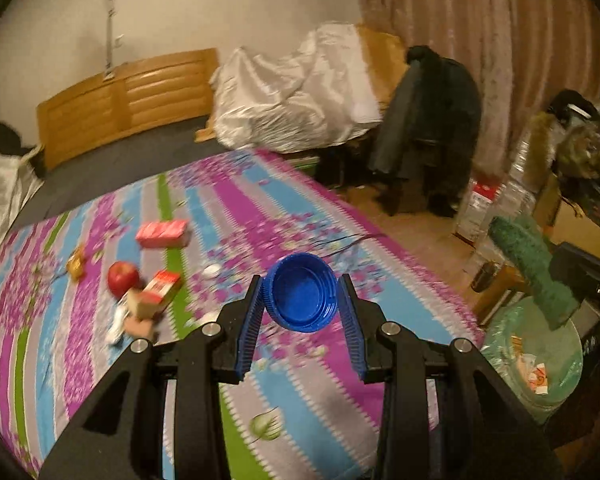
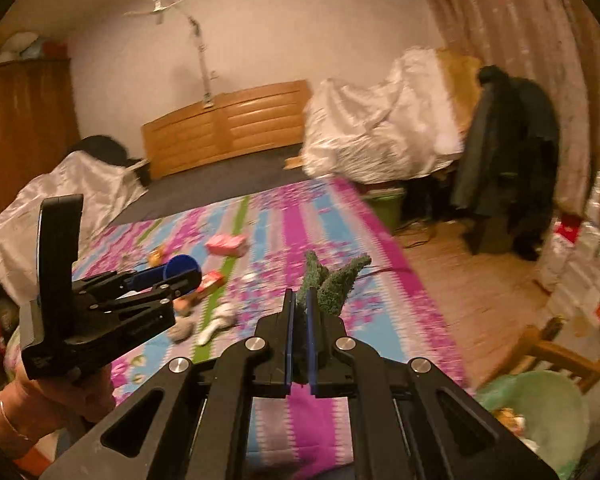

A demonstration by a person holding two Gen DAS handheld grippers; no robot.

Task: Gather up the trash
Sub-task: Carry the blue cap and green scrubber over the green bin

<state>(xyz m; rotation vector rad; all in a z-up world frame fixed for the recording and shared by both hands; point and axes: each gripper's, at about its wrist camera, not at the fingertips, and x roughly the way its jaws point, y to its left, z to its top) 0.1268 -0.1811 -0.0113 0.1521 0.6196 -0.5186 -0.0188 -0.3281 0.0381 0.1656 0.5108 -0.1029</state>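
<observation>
Left gripper point(image 1: 302, 302) pinching blue cap point(image 1: 303, 291) by its ribbed sides, over bedspread's point(image 1: 228, 208) right edge. Right gripper point(image 2: 300, 312) nearly closed on green scrap point(image 2: 334, 282). Green-lined bin point(image 1: 540, 360) off bed's right edge, not yet reached. Risks: cap popping from slanted pads; scrap slipping mid-swing. Apple point(image 1: 122, 278), cartons left mid-bed.
</observation>
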